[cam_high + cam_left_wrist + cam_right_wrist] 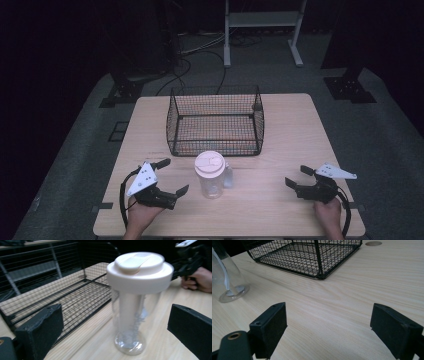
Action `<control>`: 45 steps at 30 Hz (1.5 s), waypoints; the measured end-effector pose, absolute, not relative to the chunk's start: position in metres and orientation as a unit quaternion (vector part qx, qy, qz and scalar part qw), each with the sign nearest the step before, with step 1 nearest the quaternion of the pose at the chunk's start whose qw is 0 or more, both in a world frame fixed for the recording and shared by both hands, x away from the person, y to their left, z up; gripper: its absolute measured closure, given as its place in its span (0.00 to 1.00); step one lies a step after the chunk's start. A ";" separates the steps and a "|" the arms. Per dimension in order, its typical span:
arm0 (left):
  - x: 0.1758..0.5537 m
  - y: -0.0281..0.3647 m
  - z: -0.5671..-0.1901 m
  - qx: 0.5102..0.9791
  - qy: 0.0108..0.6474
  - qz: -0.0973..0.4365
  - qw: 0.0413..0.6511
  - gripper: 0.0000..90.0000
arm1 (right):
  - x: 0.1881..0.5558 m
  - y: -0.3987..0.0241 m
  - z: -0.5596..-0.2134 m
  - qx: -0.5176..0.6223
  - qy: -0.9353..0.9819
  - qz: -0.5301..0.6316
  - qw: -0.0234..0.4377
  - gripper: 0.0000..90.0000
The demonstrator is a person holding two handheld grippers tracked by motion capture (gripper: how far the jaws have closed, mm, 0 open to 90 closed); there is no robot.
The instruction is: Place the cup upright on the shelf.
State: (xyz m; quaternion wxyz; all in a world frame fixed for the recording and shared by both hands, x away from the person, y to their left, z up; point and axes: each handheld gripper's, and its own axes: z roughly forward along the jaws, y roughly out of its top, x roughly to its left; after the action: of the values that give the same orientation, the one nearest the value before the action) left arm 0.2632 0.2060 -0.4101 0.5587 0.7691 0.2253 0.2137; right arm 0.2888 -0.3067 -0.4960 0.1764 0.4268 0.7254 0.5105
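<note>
We read no lettering on the clear cream-lidded bottle (211, 176) | upright near bench (280, 145) front edge, before wire basket (216, 121) | left gripper (170, 176) jaws wide, empty | right gripper (299, 177) jaws wide, empty

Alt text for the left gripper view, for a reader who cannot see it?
A clear plastic bottle with a cream lid stands upright on a wooden table, framed between the left hand-held gripper and its open black jaws. A black wire basket sits behind it.
</note>
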 end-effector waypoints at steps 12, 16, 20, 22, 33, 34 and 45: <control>0.266 0.197 -0.391 0.781 0.199 0.185 0.563 0.00 | 0.289 -0.307 -0.496 0.425 0.724 0.514 0.175 0.14; 0.268 0.191 -0.386 0.788 0.188 0.179 0.558 0.00 | 0.289 -0.307 -0.496 0.424 0.725 0.514 0.174 0.14; 0.273 0.185 -0.380 0.796 0.177 0.153 0.558 0.00 | 0.289 -0.307 -0.496 0.424 0.725 0.515 0.173 0.14; 0.276 0.183 -0.378 0.802 0.176 0.146 0.553 0.00 | 0.289 -0.307 -0.496 0.423 0.725 0.515 0.173 0.14; 0.286 0.168 -0.373 0.826 0.165 0.124 0.524 0.00 | 0.289 -0.307 -0.496 0.421 0.725 0.517 0.171 0.14; 0.287 0.167 -0.373 0.828 0.165 0.123 0.521 0.00 | 0.289 -0.307 -0.496 0.421 0.725 0.517 0.171 0.14; 0.301 0.159 -0.372 0.846 0.166 0.098 0.497 0.00 | 0.290 -0.308 -0.496 0.420 0.724 0.521 0.166 0.14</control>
State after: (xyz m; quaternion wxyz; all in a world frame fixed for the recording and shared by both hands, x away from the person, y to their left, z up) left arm 0.3009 0.1586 -0.3722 0.4970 0.8462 0.1656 0.0979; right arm 0.2896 -0.3081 -0.4961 0.1655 0.4202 0.7241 0.5213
